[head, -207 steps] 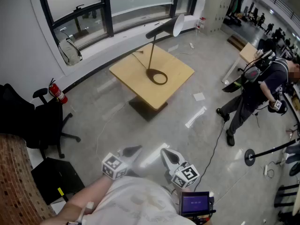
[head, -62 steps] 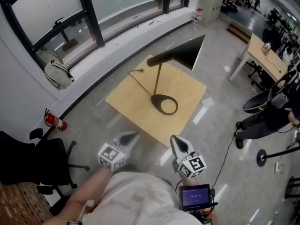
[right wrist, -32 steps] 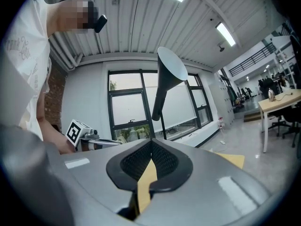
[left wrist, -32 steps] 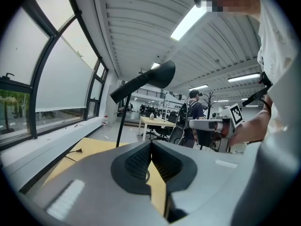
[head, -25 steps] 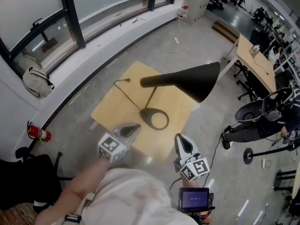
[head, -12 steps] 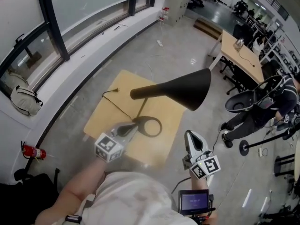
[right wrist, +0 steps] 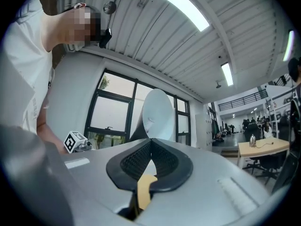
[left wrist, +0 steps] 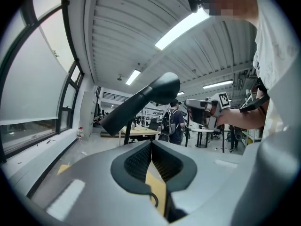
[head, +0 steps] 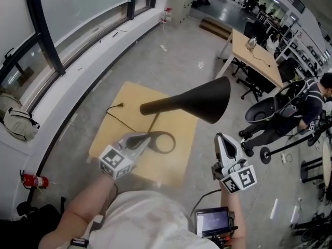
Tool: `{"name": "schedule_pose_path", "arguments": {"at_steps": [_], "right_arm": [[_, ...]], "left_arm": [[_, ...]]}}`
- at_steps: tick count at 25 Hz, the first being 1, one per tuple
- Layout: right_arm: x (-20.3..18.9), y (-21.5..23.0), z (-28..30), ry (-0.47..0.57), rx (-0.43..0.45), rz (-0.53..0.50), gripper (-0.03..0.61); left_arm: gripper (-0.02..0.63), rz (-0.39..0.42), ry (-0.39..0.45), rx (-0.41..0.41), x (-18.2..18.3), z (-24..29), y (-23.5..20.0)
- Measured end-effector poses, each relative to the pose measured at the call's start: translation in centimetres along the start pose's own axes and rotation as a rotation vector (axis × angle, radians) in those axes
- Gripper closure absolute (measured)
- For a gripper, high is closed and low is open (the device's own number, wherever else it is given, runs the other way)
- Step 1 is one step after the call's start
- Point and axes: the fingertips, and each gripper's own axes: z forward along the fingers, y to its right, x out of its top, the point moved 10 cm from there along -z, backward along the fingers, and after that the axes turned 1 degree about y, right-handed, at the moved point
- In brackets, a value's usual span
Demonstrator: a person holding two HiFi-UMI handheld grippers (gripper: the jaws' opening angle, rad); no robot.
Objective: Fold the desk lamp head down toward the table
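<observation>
A black desk lamp stands on a small wooden table [head: 116, 105]. Its ring base [head: 161, 142] rests on the tabletop, and its cone head [head: 194, 100] lies level, mouth facing right. My left gripper [head: 141, 137] is shut and empty, over the table's near side just left of the ring base and below the head. The lamp head [left wrist: 141, 102] rises above its jaws in the left gripper view. My right gripper [head: 223, 140] is shut and empty, right of the table and below the cone's mouth. The white inside of the cone [right wrist: 157, 116] faces it in the right gripper view.
The lamp's cord [head: 116, 119] runs across the table's left part. A second desk [head: 257, 53] with chairs stands at the upper right, with a person [head: 306, 105] beside it. A window wall [head: 62, 30] runs along the left. A fire extinguisher [head: 32, 180] lies at the lower left.
I have walked up to the table. Both grippers have risen toward the lamp head; the right one now sits higher and further right, the left one over the table edge.
</observation>
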Motion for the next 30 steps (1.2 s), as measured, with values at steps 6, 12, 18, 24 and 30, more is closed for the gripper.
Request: {"name": "schedule_pose_path", "arguments": {"at_steps": [6, 12, 18, 24, 30], "right_arm": [[4.4, 0.4, 0.5, 0.032, -0.01, -0.11, 0.565], [8.9, 1.0, 1.2, 0.066, -0.042, -0.2, 0.564], [12.2, 1.5, 2.3, 0.128, -0.061, -0.173, 0.565], [15.7, 0.6, 4.5, 0.145, -0.029, -0.166, 0.563], [16.8, -0.5, 6.2, 0.115, -0.004, -0.197, 0.515]], "left_arm": [[0.611, 0.016, 0.018, -0.021, 0.9, -0.4, -1.1], [0.604, 0.044, 0.022, -0.024, 1.5, -1.0, -3.0], [0.595, 0.072, 0.047, -0.021, 2.6, -1.4, -4.8], [0.581, 0.106, 0.055, -0.008, 3.7, -1.2, -6.9], [0.545, 0.145, 0.039, -0.02, 4.0, -0.3, -8.2]]}}
